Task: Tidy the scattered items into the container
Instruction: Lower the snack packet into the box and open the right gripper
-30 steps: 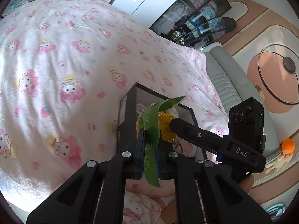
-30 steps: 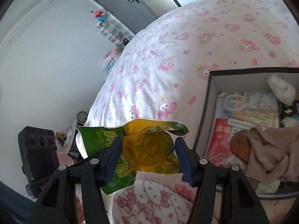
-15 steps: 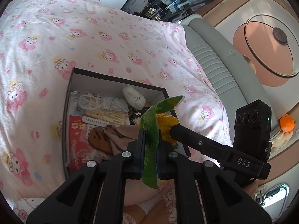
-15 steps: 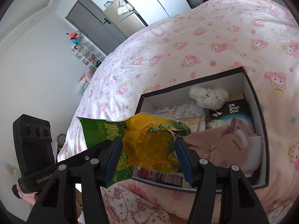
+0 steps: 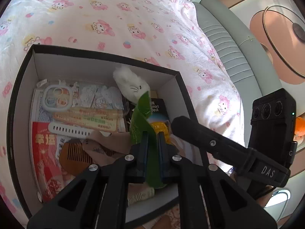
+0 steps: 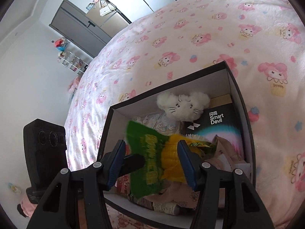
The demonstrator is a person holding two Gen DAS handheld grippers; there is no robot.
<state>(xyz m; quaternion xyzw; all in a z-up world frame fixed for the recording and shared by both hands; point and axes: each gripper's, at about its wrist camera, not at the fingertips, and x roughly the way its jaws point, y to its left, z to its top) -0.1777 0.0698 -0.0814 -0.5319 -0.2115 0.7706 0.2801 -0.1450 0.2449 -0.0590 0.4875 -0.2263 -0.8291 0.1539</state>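
Note:
A green and yellow snack packet (image 5: 141, 118) hangs over the open black box (image 5: 106, 54) on the bed. My left gripper (image 5: 152, 135) is shut on the packet's green edge. My right gripper (image 6: 151, 152) grips the bulging yellow part (image 6: 171, 156) between widely spaced pads; one of its fingers (image 5: 200, 139) crosses the left wrist view. The box (image 6: 167, 84) holds a white plush cat (image 6: 183, 103), a black "Smart Devil" carton (image 6: 219, 120), a wooden comb (image 5: 74, 154), a red booklet (image 5: 43, 162), a beige cloth (image 5: 106, 143) and several flat packs.
The box sits on a bed covered by a pink cartoon-print sheet (image 5: 114, 15). A grey padded headboard (image 5: 228, 57) runs along the right in the left wrist view. A wall shelf with toys (image 6: 72, 61) and grey wardrobe doors (image 6: 80, 24) stand beyond the bed.
Both grippers have carried the packet from beside the box to over its inside and lower. The box now fills much more of both views. Neither grip has altered.

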